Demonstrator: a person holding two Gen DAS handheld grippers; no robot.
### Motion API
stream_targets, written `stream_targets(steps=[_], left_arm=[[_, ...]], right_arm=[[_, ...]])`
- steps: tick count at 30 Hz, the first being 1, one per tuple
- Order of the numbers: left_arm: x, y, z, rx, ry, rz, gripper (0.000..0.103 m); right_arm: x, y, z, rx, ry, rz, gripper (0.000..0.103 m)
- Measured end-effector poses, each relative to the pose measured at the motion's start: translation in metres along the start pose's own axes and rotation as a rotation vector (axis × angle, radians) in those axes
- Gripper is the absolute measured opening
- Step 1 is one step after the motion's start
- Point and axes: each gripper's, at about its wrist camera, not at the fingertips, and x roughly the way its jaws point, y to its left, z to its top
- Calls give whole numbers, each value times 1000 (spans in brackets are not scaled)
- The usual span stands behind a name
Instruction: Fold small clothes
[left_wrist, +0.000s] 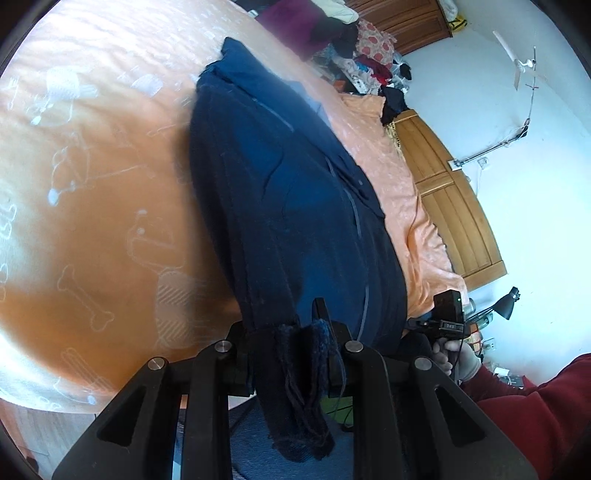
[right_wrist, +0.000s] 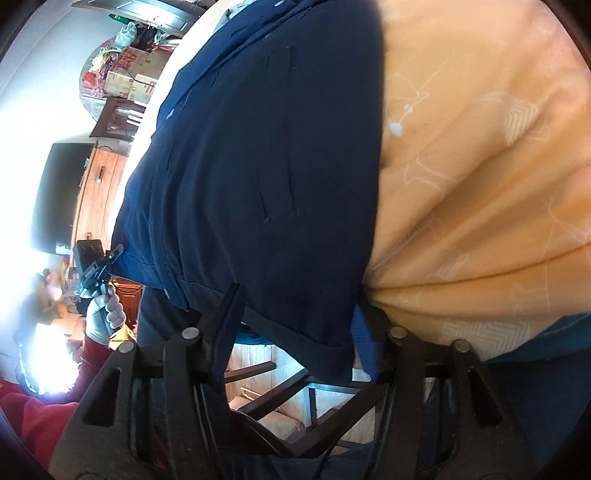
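A navy blue garment (left_wrist: 295, 192) lies stretched along the orange bedsheet (left_wrist: 92, 184). My left gripper (left_wrist: 291, 332) is shut on one bunched, frayed end of it, and loose threads hang down between the fingers. In the right wrist view the garment's hemmed edge (right_wrist: 295, 332) hangs over the bed's edge between the fingers of my right gripper (right_wrist: 295, 325), which stand wide apart, open around the cloth. The right gripper (left_wrist: 448, 317) also shows at the garment's far side in the left wrist view. The left gripper (right_wrist: 98, 266) shows at the garment's corner in the right wrist view.
The orange sheet (right_wrist: 480, 166) has white bone and dog prints. A pile of clothes (left_wrist: 351, 48) sits at the bed's far end beside a wooden wardrobe (left_wrist: 450, 206). A dark wooden chair frame (right_wrist: 295, 406) stands below the bed's edge. A gloved hand (right_wrist: 103, 314) in a red sleeve holds the left gripper.
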Motion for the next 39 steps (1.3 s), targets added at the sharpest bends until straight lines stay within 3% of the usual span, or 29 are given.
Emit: stream_targets(steps=[1,2,3,5,8,14,16,19,22,24,25,29,30,33,39], left_arm=[[2,-2,-1,11,5,15,21],[2,-5,-1,17,-2,30,9],[-1,-10,-1,13,-23,39,7],[-9,-20,-1,12,-68,36,6],[-30,-38,8,18,-146,-41,6],[-56,-70,44,63,-253,-138,5],[-58,-73,53,72,-265,-150,5],[-51,-71,59,81,-244,-138,5],[-44,-65,57,62,-230,-135,5],[-41,-56,52,35,-226,-145,5],[-41,-53,50,21,-232,-148,5],[-38,-47,44,1,-226,-145,5],[-38,-46,44,0,-226,-145,5],[-35,-43,46,-6,-224,-145,5],[-33,-40,44,-15,-206,-130,6]], right_arm=[[-8,5,-1,-25,-17,-15,3],[-17,11,-1,-36,-47,7,3],[-30,17,-1,-41,-85,42,3],[-60,27,-1,-24,-181,123,2],[-90,29,2,13,-270,213,2],[-105,36,5,61,-310,281,2],[-96,44,0,23,-259,216,3],[-65,31,-12,35,-87,102,9],[-31,12,-36,58,147,-41,13],[-31,12,-45,30,202,-89,13],[-43,14,-43,21,170,-79,13],[-96,16,-3,35,-162,72,13],[-94,7,9,76,-202,79,16],[-63,-22,18,156,-152,20,32],[-49,-18,4,121,-145,100,32]])
